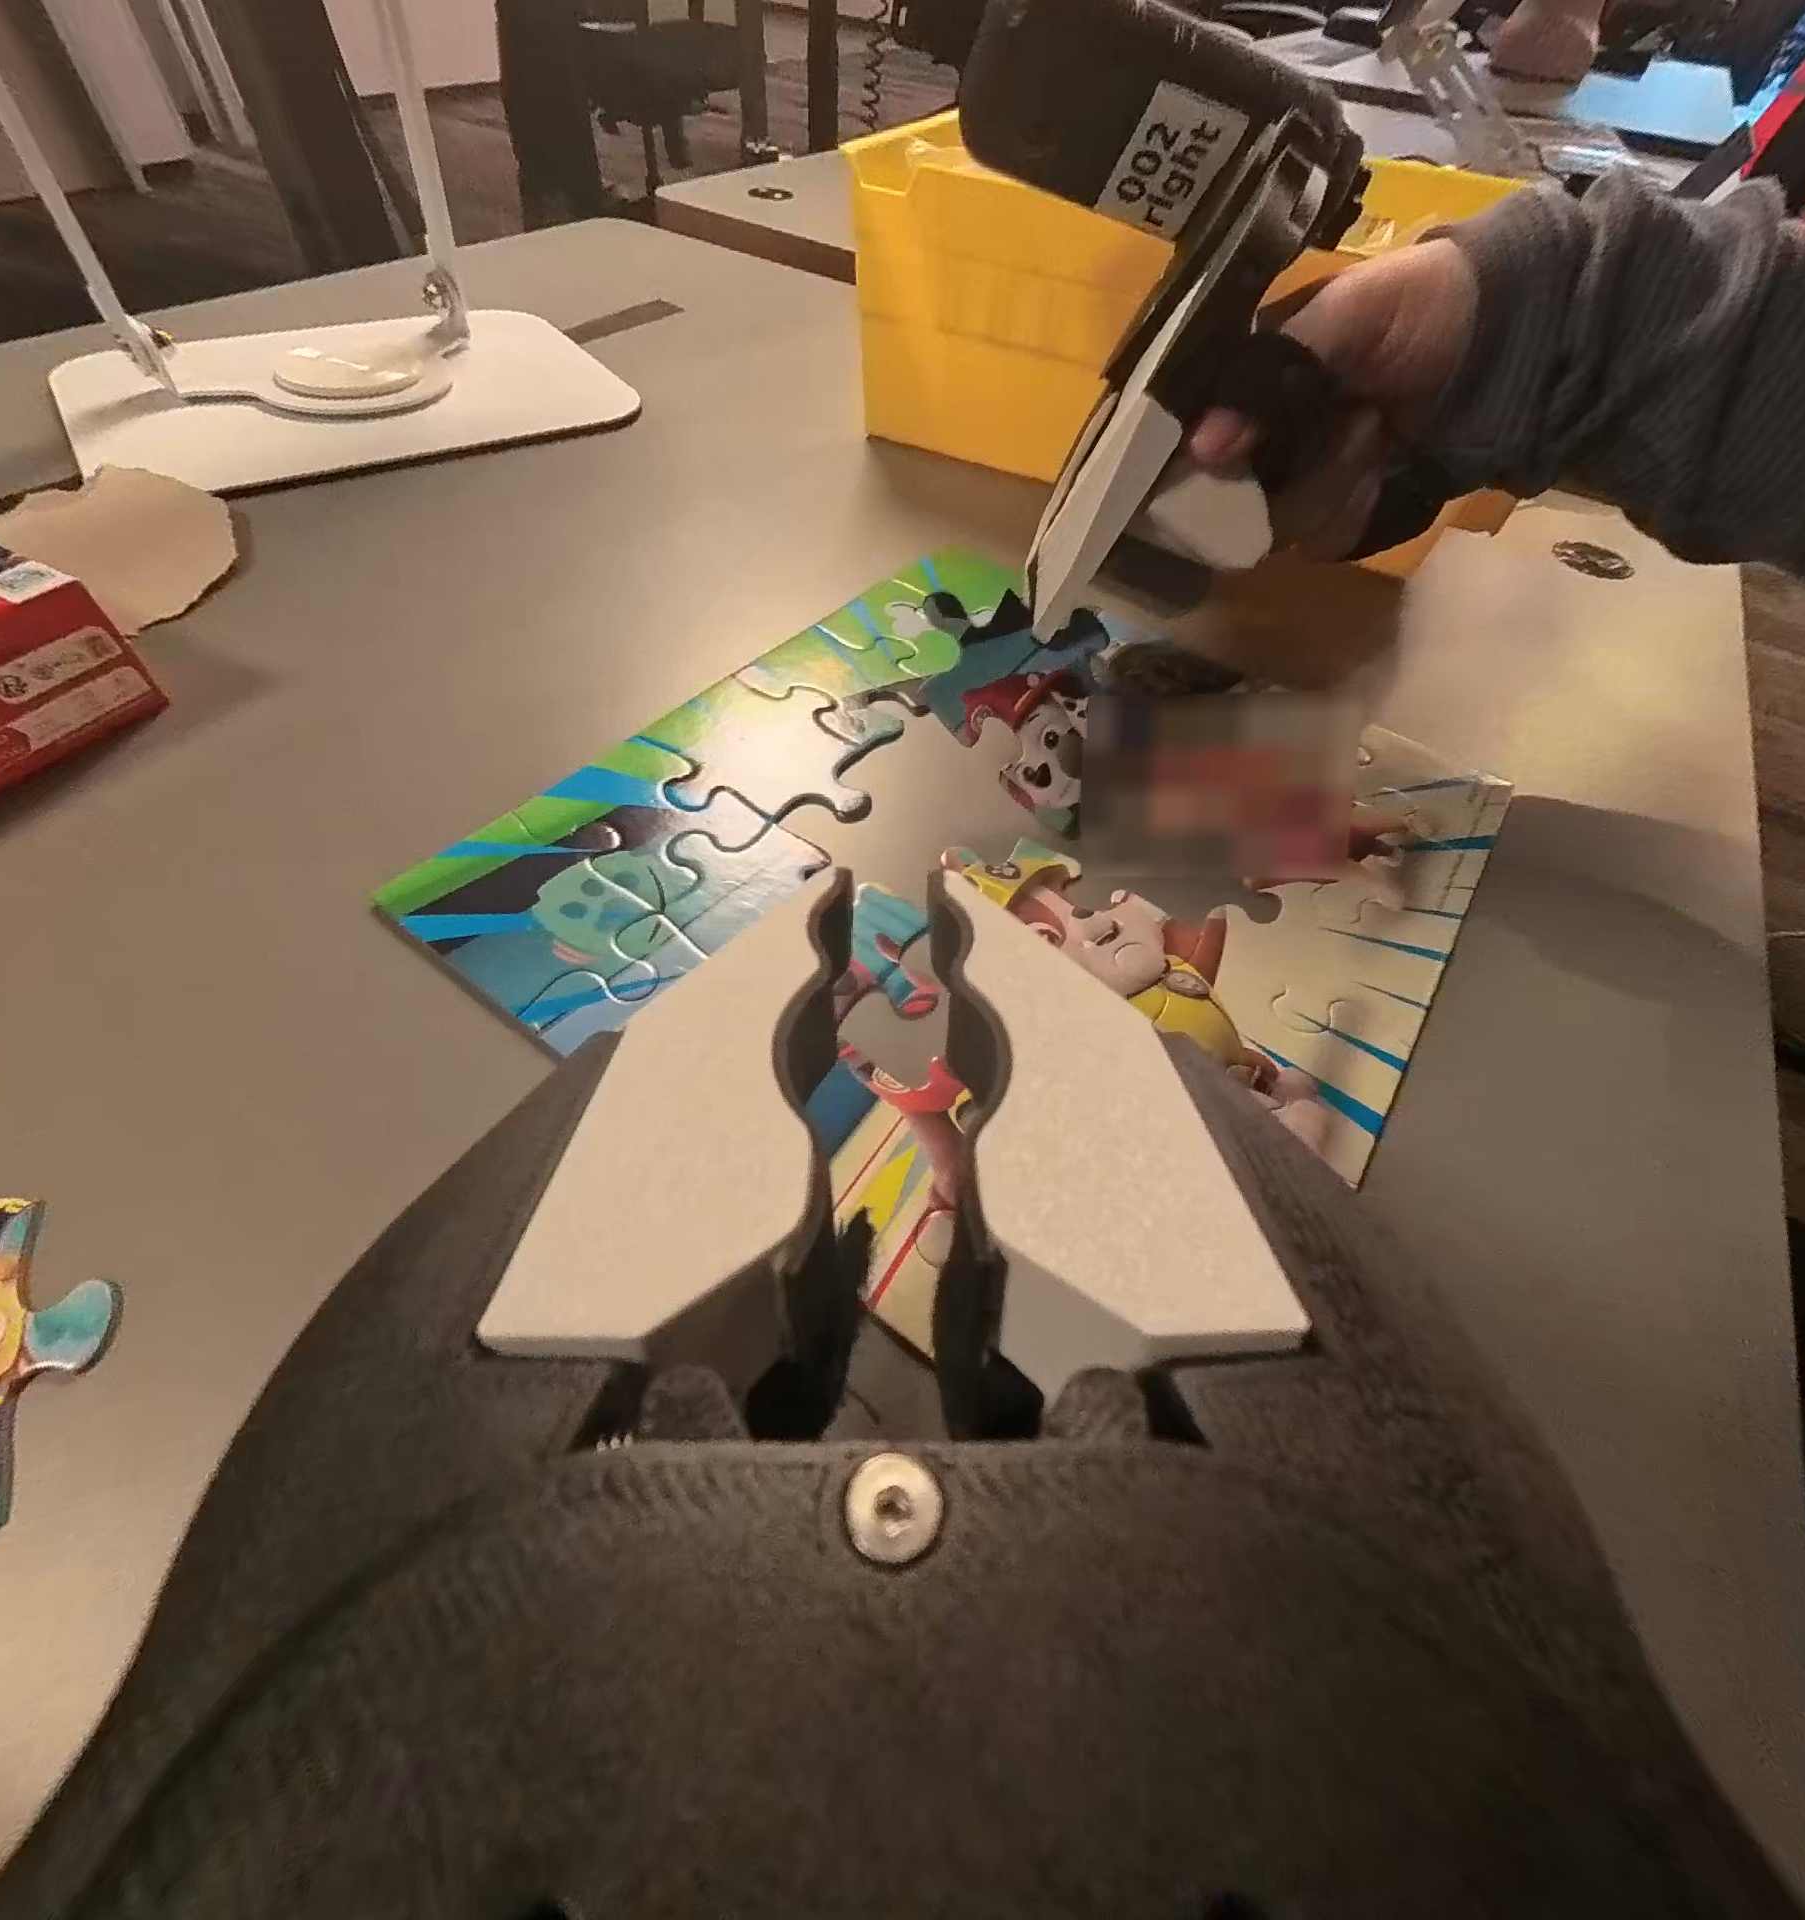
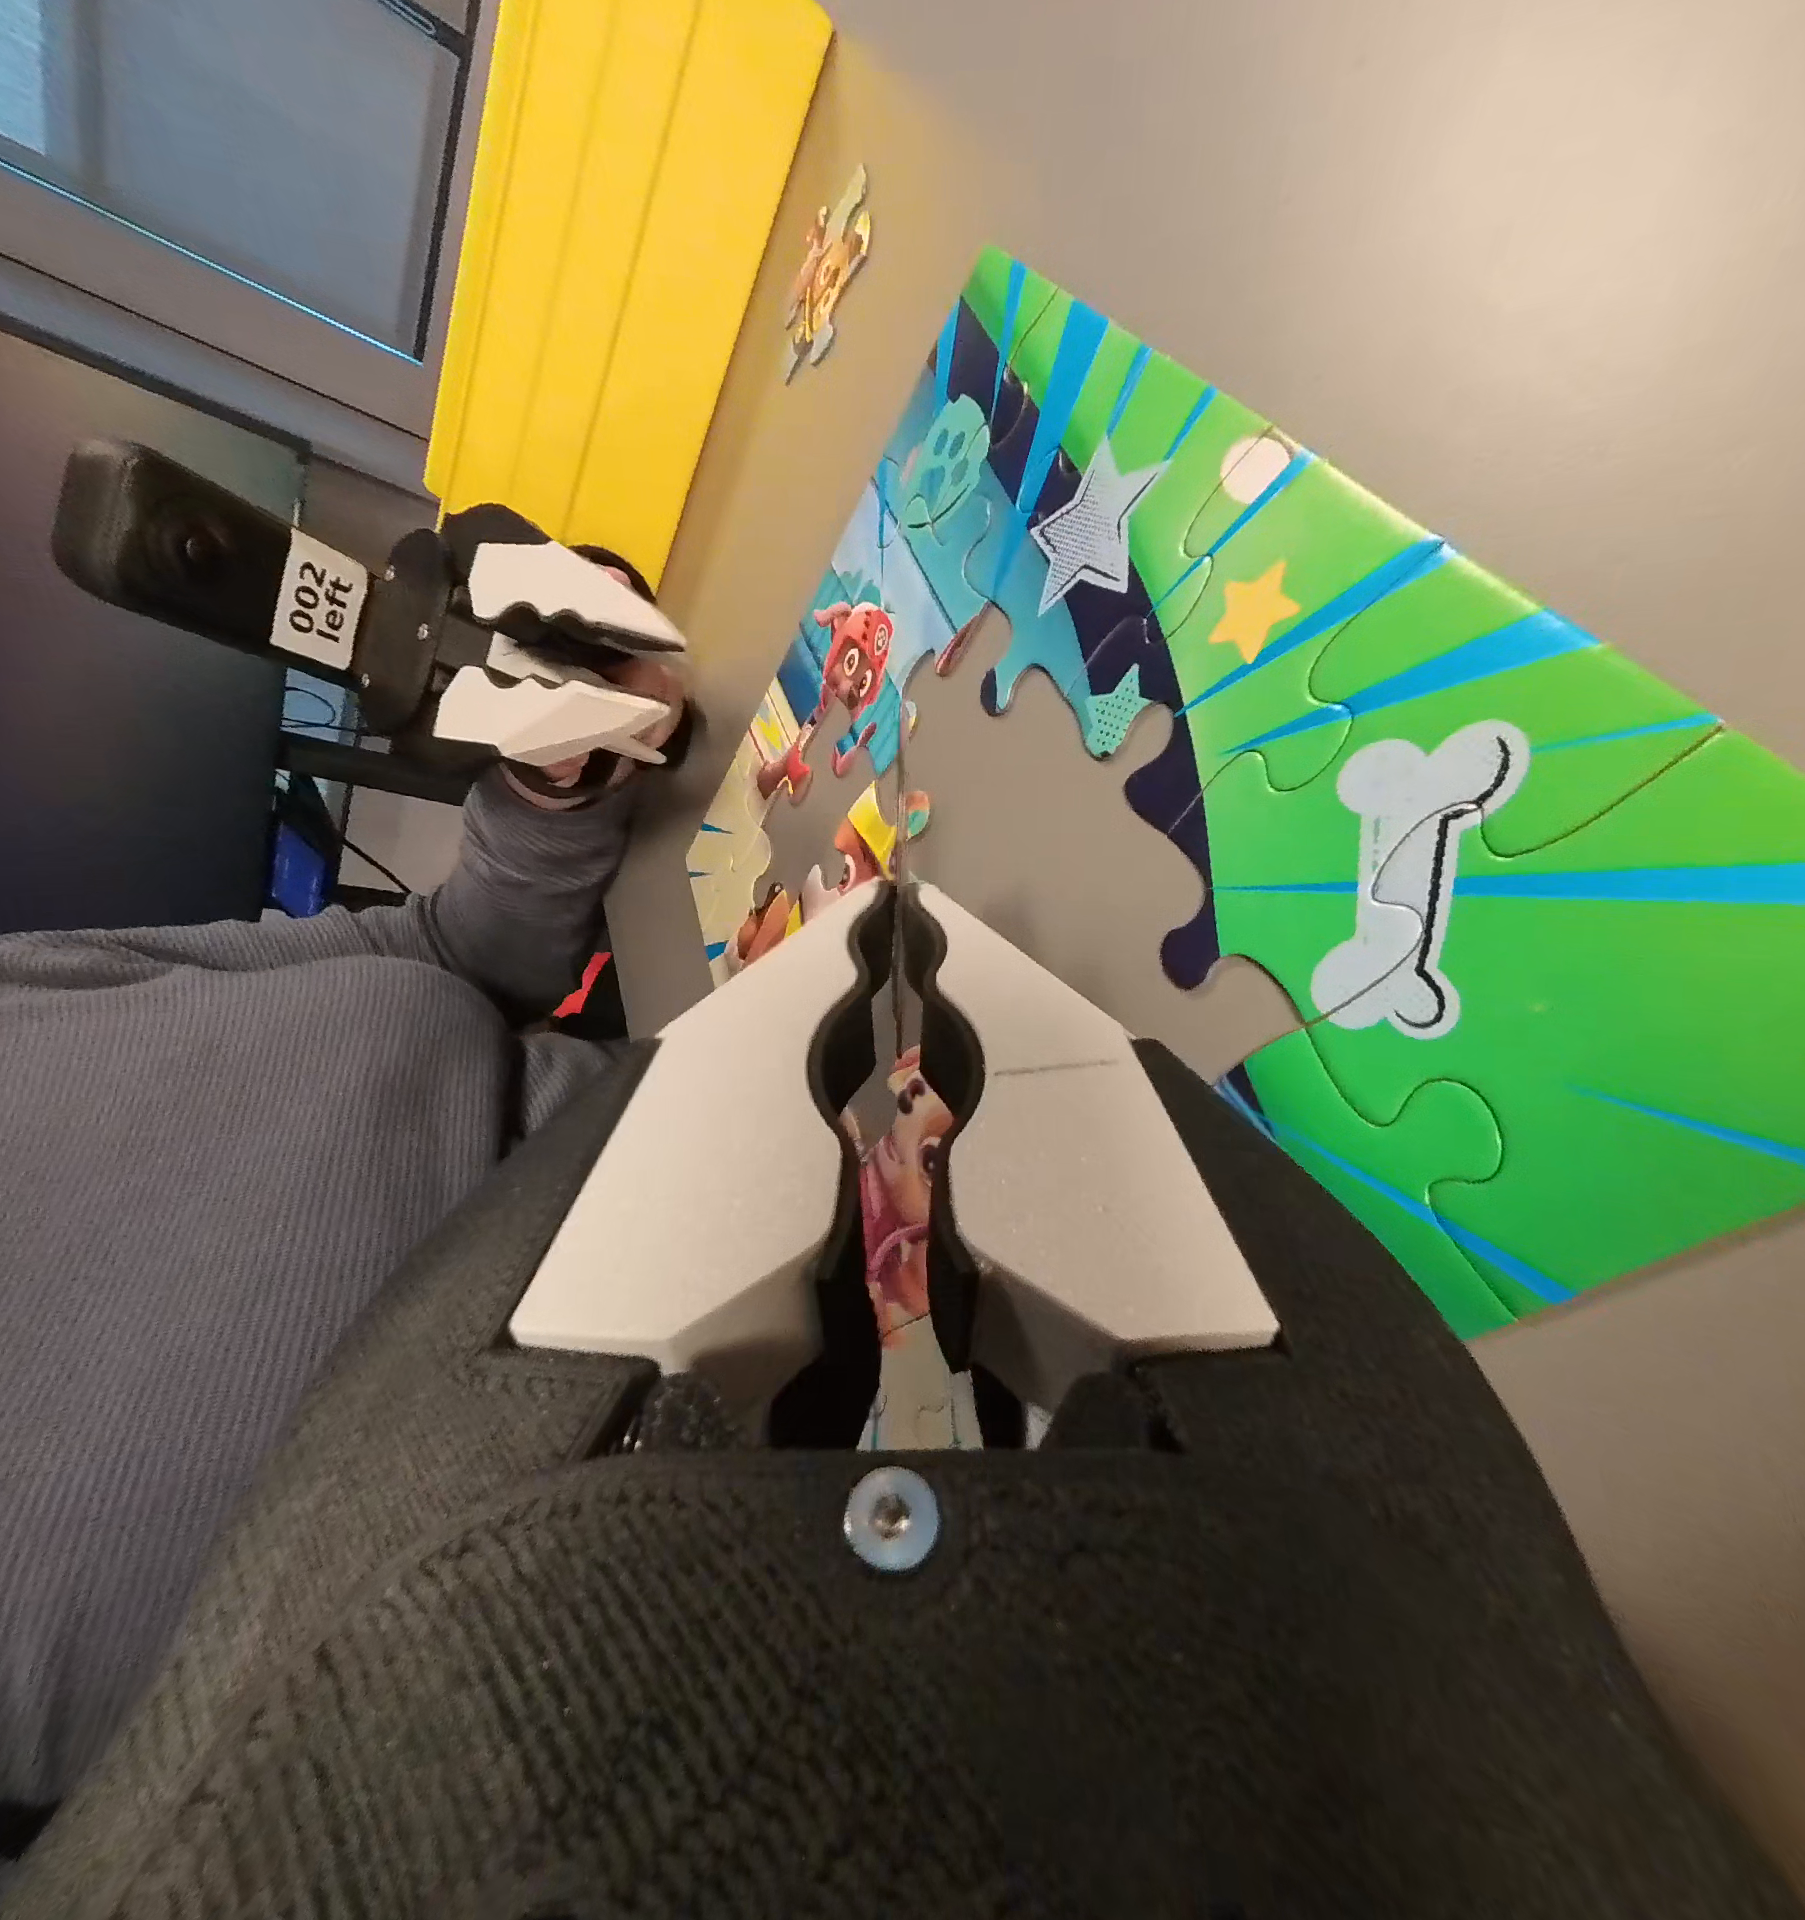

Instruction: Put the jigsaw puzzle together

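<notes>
A right hand-held gripper (image 2: 896,904) pinches a puzzle piece (image 2: 903,1195) edge-on above the half-built jigsaw (image 2: 1500,987), where a tilt could snag neighbouring tabs, while the left hand-held gripper (image 1: 890,894) hovers narrowly parted, empty, over its near edge.

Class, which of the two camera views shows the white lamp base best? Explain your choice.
The left wrist view shows it best: the white lamp base lies whole on the grey table, upper left, with its thin uprights rising from it. The right wrist view does not show it at all.
</notes>
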`<action>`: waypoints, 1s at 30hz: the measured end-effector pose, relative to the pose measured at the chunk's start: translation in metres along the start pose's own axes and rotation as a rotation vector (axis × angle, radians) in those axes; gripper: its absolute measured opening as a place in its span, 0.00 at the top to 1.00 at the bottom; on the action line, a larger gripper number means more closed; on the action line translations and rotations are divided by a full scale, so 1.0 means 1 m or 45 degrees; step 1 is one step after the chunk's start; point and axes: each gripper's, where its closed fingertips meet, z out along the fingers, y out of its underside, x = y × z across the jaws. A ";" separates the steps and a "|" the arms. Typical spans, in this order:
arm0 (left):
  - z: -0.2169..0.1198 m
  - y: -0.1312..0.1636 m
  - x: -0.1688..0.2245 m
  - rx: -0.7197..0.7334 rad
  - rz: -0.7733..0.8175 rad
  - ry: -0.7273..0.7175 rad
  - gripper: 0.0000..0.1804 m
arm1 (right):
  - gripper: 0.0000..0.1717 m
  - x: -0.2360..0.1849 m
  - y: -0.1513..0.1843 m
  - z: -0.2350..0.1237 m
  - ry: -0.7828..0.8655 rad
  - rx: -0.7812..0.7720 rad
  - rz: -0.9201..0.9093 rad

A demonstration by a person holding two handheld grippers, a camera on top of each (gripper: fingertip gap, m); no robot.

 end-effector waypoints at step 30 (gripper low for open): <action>-0.004 -0.002 -0.004 0.035 0.011 -0.053 0.96 | 1.00 0.006 0.003 0.004 0.038 0.045 0.029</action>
